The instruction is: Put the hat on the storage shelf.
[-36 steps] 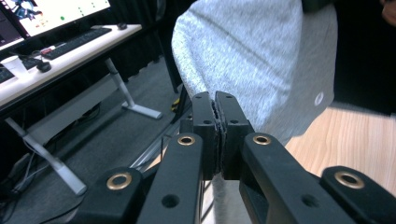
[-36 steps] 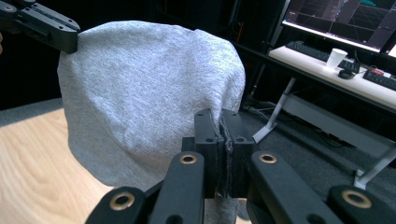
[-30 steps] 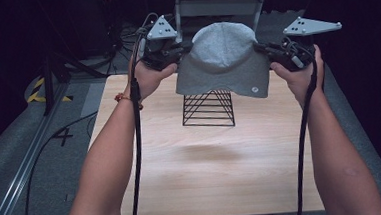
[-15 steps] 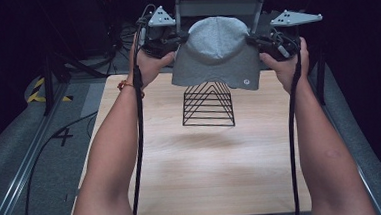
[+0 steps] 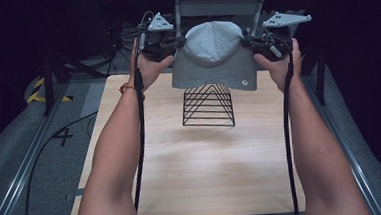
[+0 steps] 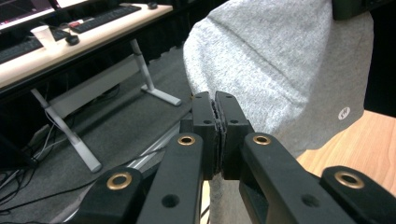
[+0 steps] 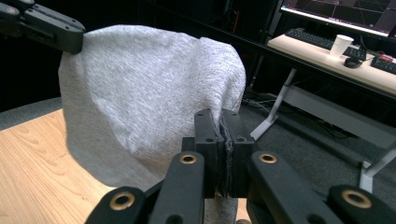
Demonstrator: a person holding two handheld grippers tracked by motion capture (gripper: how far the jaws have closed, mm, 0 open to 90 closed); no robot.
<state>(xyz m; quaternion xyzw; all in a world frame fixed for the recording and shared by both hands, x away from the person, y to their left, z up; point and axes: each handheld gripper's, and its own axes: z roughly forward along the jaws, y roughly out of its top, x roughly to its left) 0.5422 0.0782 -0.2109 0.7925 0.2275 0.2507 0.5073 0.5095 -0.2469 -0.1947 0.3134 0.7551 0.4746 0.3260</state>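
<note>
Beanie: grey, knitted, with a small round badge near the lower edge, it hangs in the air stretched between the two grippers, above and a little behind the black wire rack that stands on the wooden table.

At the left of the high view, the left gripper pinches one side of the beanie. In the left gripper view its jaws are pressed together with only a thin fold of grey knit caught between them, so the hold looks firm.

In the middle, the beanie sags open at the bottom, its crown rounded upward. Its lower edge hangs just over the peak of the rack, but whether cloth and wire touch I cannot tell.

At the right, the right gripper clamps the opposite side. In the right gripper view its jaws are likewise tight on a pinch of the fabric, with the other gripper's jaw showing at the far top corner of the cloth.

Judging from this, picking up and spreading the beanie is done. What seems left is to bring it squarely over the rack, lower it until the peak fills the crown, and then let go on both sides.
</note>
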